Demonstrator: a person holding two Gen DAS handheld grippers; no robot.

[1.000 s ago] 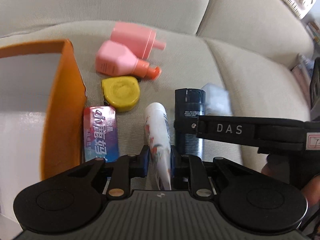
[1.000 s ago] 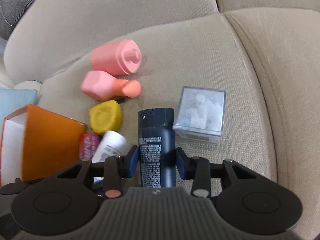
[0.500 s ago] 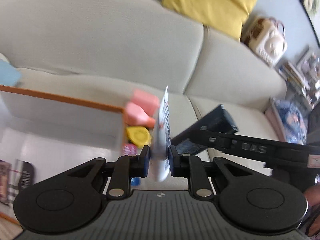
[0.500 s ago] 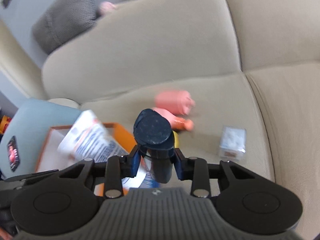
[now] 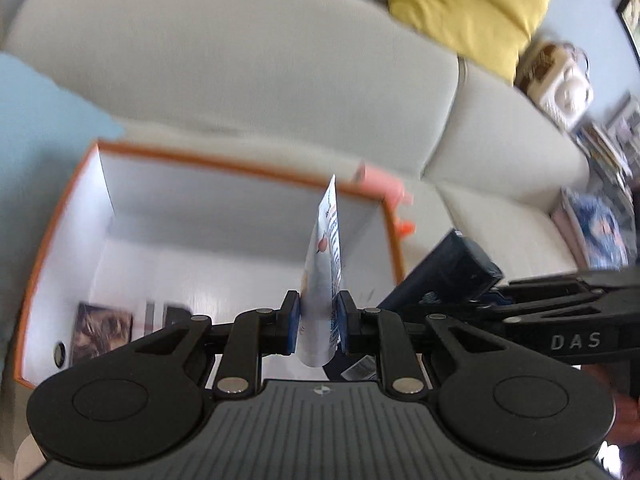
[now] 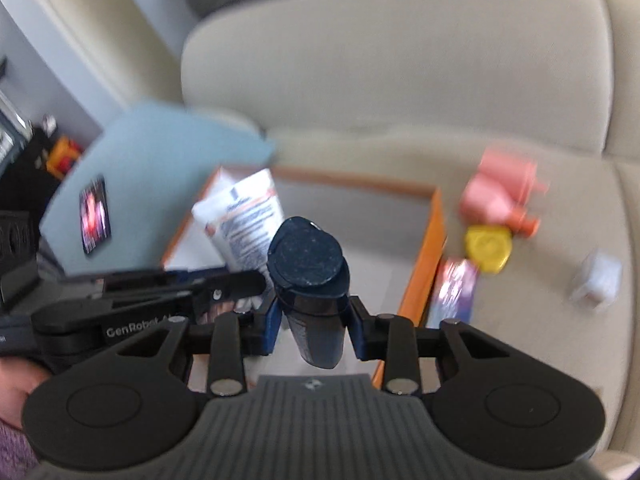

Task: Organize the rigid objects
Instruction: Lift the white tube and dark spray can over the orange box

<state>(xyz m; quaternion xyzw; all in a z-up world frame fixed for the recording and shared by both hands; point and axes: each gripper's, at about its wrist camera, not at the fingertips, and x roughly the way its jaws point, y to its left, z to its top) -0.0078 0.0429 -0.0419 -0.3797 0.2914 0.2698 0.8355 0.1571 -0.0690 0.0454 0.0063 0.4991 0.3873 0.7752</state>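
My left gripper point(image 5: 318, 322) is shut on a white printed tube point(image 5: 326, 256) and holds it above the open orange box point(image 5: 248, 168) with a white inside. My right gripper point(image 6: 312, 320) is shut on a dark blue bottle point(image 6: 310, 268), also over the orange box point(image 6: 430, 264). The tube point(image 6: 244, 216) shows in the right wrist view, the bottle point(image 5: 448, 268) in the left wrist view. Two pink bottles point(image 6: 500, 192), a yellow tape measure point(image 6: 488, 248), a red-purple packet point(image 6: 454, 292) and a clear cube point(image 6: 598, 280) lie on the sofa seat right of the box.
The beige sofa point(image 6: 400, 80) carries everything. A light blue cushion point(image 6: 160, 168) lies beside the box's far left. A yellow cushion point(image 5: 468, 4) sits on the sofa back. A flat dark item point(image 5: 102, 330) lies on the box floor.
Both grippers lifted their objects off the sofa seat and carried them left, over the orange box. The tube and the dark bottle stay gripped.
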